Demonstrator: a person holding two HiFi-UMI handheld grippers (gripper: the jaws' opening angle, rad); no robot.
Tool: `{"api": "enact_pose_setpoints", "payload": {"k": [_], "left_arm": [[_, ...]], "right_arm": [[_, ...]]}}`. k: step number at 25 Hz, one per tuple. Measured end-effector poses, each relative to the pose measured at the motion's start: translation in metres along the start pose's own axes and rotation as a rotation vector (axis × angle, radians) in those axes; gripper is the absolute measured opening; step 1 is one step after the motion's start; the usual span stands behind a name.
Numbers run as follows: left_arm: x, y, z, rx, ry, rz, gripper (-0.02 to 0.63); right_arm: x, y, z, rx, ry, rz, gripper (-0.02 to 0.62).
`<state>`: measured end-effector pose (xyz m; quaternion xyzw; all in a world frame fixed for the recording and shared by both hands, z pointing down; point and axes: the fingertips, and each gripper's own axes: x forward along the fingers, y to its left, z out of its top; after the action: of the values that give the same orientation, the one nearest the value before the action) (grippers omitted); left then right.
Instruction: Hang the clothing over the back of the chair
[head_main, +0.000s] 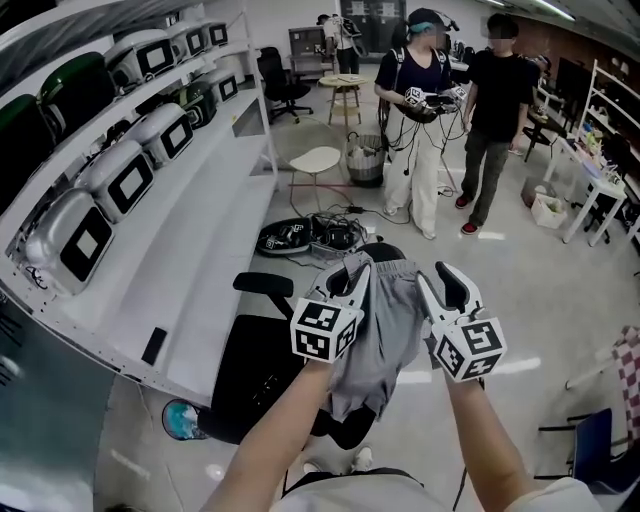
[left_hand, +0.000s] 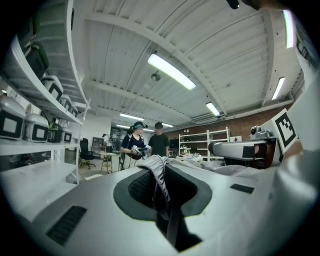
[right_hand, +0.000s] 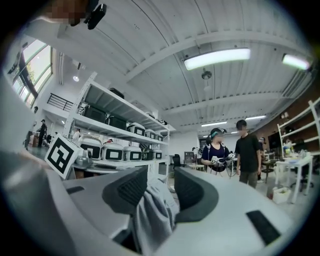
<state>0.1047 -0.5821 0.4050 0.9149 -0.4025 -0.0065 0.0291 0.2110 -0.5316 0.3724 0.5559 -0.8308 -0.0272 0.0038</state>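
While the cloth (head_main: 385, 335) drapes the chair (head_main: 258, 372) back in the head view, it looks light, soft, best pinched at its top hem. Left gripper view: left gripper (left_hand: 159, 174) clamps a fold. Right gripper view: right gripper (right_hand: 155, 189) gapes, cloth loose between its jaws.

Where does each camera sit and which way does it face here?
Head view: on the head, steeply down at the chair, grey clothing, both forearms, left gripper and right gripper.
Left gripper view: on the left gripper, level along its fingers, shut on the clothing, toward two standing people.
Right gripper view: on the right gripper, level along its open fingers, clothing loose between them, shelves at left.
Shared: all three show the clothing and those two people.
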Motion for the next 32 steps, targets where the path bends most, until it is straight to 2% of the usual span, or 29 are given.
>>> {"api": "enact_pose_setpoints", "payload": {"k": [1,5,11,19,22,25,29,32], "left_arm": [[0.003,-0.001,-0.004,-0.014,0.011,-0.018,0.032],[0.004,0.0,-0.011,-0.033,0.023,-0.032,0.141],[0.0,0.0,-0.025,-0.044,0.07,-0.073,0.231],[-0.021,0.011,-0.029,-0.026,0.097,-0.066,0.244],[-0.03,0.011,-0.033,-0.055,0.114,-0.087,0.253],[-0.041,0.014,-0.039,-0.084,0.155,-0.119,0.265],[-0.053,0.015,-0.052,-0.038,0.259,-0.14,0.277],[-0.066,0.022,-0.061,-0.035,0.303,-0.113,0.295]], "right_arm": [[0.002,0.001,-0.001,-0.004,0.004,0.003,0.167],[0.007,0.008,-0.007,-0.018,0.018,0.017,0.167],[0.012,0.016,-0.01,-0.029,0.018,0.02,0.167],[0.016,0.021,-0.006,-0.053,0.005,0.017,0.166],[0.013,0.02,-0.006,-0.056,0.004,0.016,0.166],[0.012,0.021,-0.005,-0.064,0.0,0.018,0.166],[0.011,0.024,-0.004,-0.07,-0.002,0.021,0.166],[0.008,0.028,-0.004,-0.072,-0.002,0.029,0.166]]}}
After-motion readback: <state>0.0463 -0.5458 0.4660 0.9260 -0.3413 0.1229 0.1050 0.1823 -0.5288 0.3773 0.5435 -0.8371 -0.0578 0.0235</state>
